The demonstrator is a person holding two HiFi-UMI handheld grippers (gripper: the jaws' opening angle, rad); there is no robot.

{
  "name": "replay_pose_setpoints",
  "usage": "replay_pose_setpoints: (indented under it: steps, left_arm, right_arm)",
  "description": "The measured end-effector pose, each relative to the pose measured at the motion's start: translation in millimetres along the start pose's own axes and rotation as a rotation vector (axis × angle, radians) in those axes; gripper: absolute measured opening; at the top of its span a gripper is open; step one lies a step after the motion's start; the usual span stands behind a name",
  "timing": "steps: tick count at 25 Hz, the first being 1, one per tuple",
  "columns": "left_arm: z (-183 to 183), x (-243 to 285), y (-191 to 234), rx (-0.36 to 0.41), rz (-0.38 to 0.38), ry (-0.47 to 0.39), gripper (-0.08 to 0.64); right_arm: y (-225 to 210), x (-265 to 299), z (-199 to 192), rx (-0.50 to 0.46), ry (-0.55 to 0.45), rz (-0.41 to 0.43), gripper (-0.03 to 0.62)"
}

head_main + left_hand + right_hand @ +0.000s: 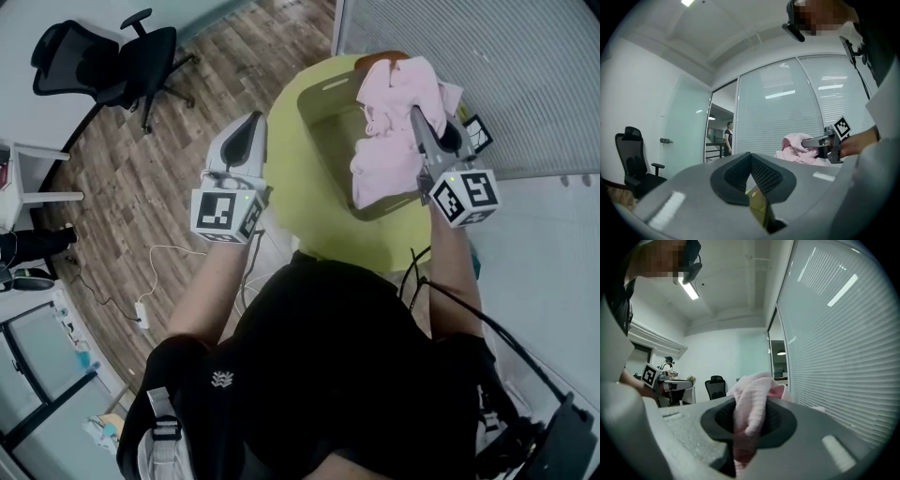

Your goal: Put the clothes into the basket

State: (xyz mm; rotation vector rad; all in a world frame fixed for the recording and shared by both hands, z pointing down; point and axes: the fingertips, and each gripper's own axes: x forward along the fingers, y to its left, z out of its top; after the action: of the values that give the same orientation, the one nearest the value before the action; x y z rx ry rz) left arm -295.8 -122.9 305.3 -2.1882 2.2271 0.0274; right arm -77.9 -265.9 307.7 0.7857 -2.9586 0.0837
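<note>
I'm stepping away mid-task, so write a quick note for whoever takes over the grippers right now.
Left gripper: shut, empty, held beside the basket on the green table.
Right gripper: shut on the pink garment, holding it over the basket.
Done: garment is at the basket.
Left: lower it in and release.

A crumpled pale pink fabric garment hangs bunched over the right side of an open grey-green rectangular plastic basket. Part of it sags inside and part rises above the rim. One fold is pinched between the right gripper's jaws. The basket stands upright on a round yellow-green table.
</note>
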Motion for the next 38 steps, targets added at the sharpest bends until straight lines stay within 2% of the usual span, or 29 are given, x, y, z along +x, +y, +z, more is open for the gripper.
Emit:
replay_pose_setpoints:
  steps: [12, 21, 38]
  left_arm:
    - [-13, -8, -7, 0.026, 0.009, 0.018, 0.006]
    - [-44, -17, -9, -0.014, 0.021, 0.063, 0.006]
    - [-71, -14, -10, -0.043, 0.007, 0.103, 0.006]
  right_arm:
    - [5, 4, -31, 0.023, 0.027, 0.048, 0.08]
    - [15, 6, -63, 0.039, 0.076, 0.075, 0.08]
    - [26, 19, -97, 0.052, 0.166, 0.113, 0.08]
